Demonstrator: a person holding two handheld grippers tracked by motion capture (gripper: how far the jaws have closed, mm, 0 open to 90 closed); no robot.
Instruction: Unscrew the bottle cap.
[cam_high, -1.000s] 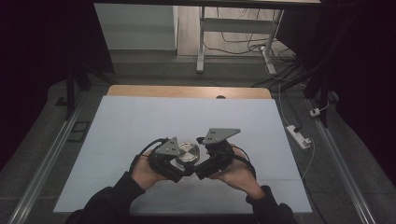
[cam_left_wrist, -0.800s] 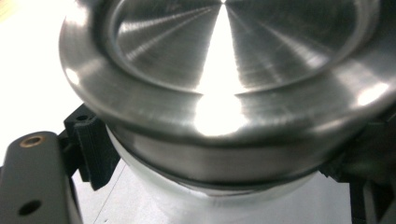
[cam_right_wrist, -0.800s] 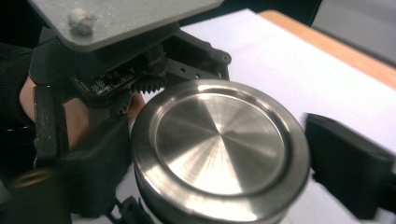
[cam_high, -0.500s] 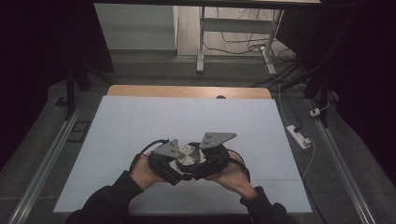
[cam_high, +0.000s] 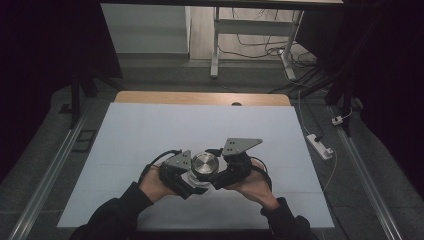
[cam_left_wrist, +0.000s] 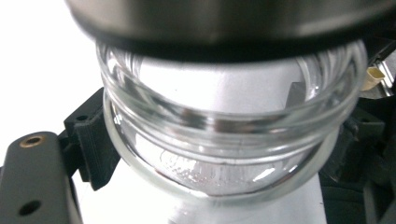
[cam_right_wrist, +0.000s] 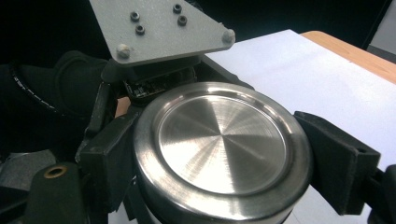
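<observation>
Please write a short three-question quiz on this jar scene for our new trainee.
1. True or false: the metal lid sits on the glass jar.
2. Which gripper clamps the lid? A. left gripper B. right gripper C. neither
3. What does the left gripper hold?

Key:
1. True.
2. B: the right gripper has its jaws on either side of the lid, pressing its rim.
3. The jar's clear glass body, below the lid, over the white table.

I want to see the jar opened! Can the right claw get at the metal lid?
Probably yes: the right claw is already shut on the metal lid, nothing between, while the left claw holds the glass jar.
</observation>
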